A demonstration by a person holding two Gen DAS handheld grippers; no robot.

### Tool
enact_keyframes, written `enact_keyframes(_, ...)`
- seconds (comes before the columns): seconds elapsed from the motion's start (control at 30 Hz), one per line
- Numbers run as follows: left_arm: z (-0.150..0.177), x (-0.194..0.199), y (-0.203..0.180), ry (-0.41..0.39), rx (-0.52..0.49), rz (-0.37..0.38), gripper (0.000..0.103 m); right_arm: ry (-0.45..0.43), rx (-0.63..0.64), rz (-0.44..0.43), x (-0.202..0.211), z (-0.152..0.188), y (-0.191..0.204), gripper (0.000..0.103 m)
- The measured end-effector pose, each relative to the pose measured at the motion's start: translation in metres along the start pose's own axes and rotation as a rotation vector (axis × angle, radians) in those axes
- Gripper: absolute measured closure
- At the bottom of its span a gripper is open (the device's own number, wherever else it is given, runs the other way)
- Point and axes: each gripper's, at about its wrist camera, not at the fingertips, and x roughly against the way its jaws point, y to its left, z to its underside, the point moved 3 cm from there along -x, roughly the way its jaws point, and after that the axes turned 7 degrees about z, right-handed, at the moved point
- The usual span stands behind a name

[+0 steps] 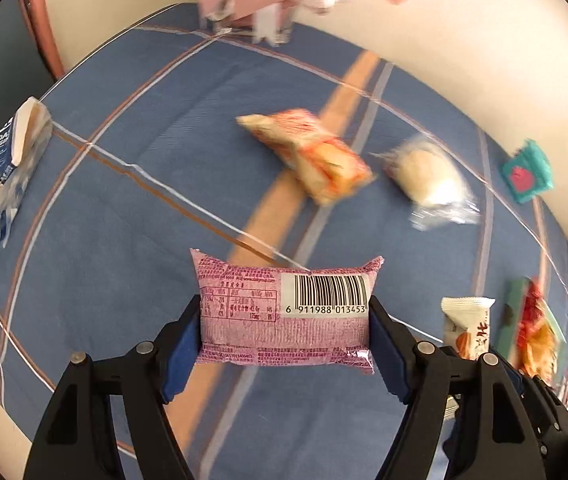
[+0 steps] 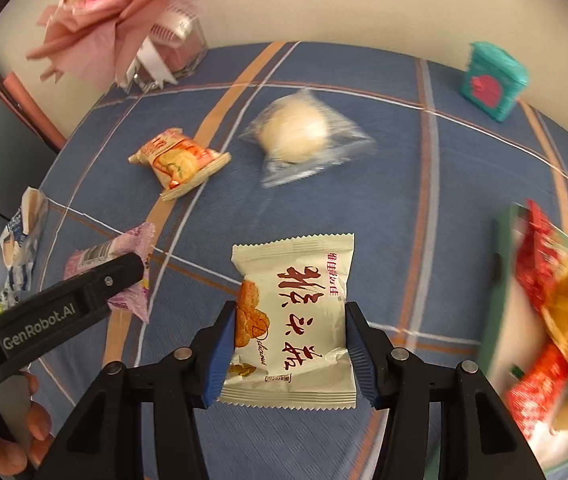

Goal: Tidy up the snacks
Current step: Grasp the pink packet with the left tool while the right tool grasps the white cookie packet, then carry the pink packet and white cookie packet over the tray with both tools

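Left wrist view first: my left tongs (image 1: 284, 322) are closed on a pink rectangular plastic snack packet with a barcode (image 1: 285, 312), the blue pads pressing its two short ends, and it sits clear of the blue plaid cloth on the desk (image 1: 124, 184). From the right wrist camera, my right tongs (image 2: 289, 346) are clamped narrower on a cream foil snack pouch with red lettering and a zigzag seal (image 2: 295, 320), gripped by its sides and also held off the cloth. I judge the step in hand to be the carry: both snacks are picked up and have yet to be placed. A green-rimmed tray (image 2: 501, 280) at the right edge already holds red and orange wrappers (image 2: 551, 292), so I take that as the likely destination; the next move calls for swinging both loads that way without the two tongs colliding, since they hang close together. Left on the cloth are an orange-and-cream biscuit packet (image 2: 180, 164), a pale round bun in clear wrap (image 2: 299, 132), a teal box with a red motif (image 2: 491, 80), and a blue-and-white striped packet (image 1: 0, 176) at the far left. Motion blur smears much of both views, the tray is cut off by the frame, and I cannot tell how much room remains in it.
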Motion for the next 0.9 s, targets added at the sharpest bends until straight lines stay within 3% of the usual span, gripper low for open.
enact_keyframes(0.27, 0.026, 0.017, -0.089, -0.01, -0.085, 0.058, 0.026, -0.046, -0.116, 0.033, 0.039, 0.028, -0.073, 0.048)
enact_keyframes(0.53, 0.055, 0.011, -0.182, -0.002, -0.204, 0.105, 0.026, -0.07, -0.282, 0.079, 0.059, 0.046, -0.173, 0.048)
enact_keyframes(0.9, 0.094, -0.009, -0.267, 0.03, -0.339, 0.121, 0.025, -0.085, -0.506, 0.14, 0.076, 0.067, -0.295, 0.048)
